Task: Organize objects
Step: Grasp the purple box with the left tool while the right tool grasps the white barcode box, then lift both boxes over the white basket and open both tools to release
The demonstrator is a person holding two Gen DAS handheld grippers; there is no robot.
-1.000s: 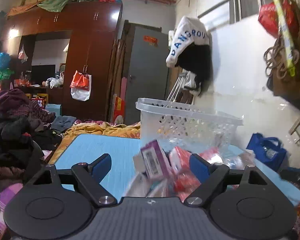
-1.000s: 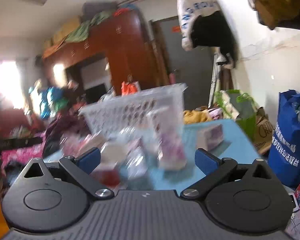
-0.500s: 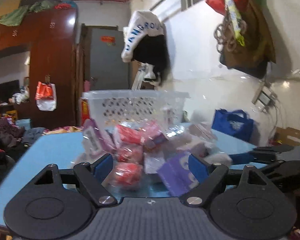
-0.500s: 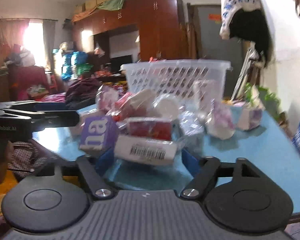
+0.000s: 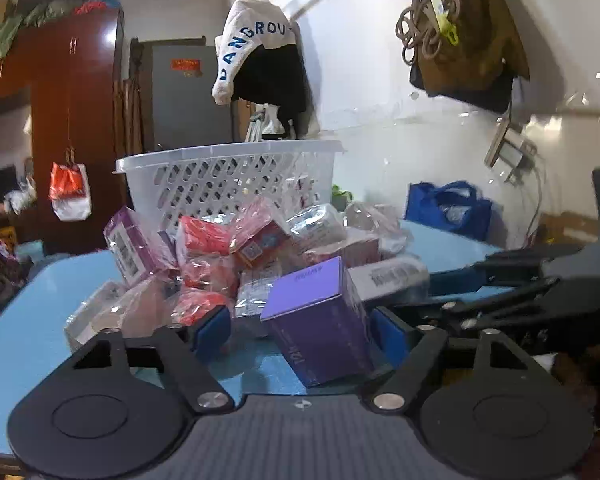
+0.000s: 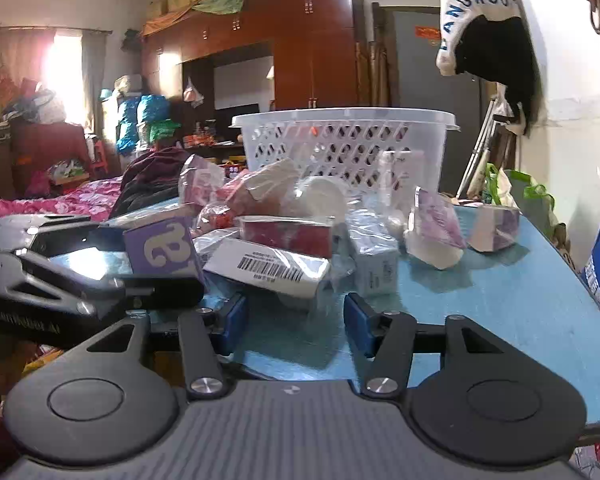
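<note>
A pile of wrapped boxes and packets (image 5: 236,264) lies on a blue table (image 5: 32,320) in front of a white plastic basket (image 5: 228,176). My left gripper (image 5: 300,330) is open, low at the table's near edge, with a purple box (image 5: 320,320) standing between its fingers, near the right one. My right gripper (image 6: 294,322) is open at the table's edge, just in front of a white barcoded box (image 6: 268,270). The purple box (image 6: 160,246) and the basket (image 6: 348,144) show in the right wrist view too.
The right gripper appears at the right of the left wrist view (image 5: 512,284); the left gripper appears at the left of the right wrist view (image 6: 72,276). A blue bag (image 5: 448,210) stands by the wall. Two packets (image 6: 436,232) lie apart on the table's right side.
Both grippers swung toward the pile and came lower and closer. The purple box now stands between my left fingers. Both stayed open.
</note>
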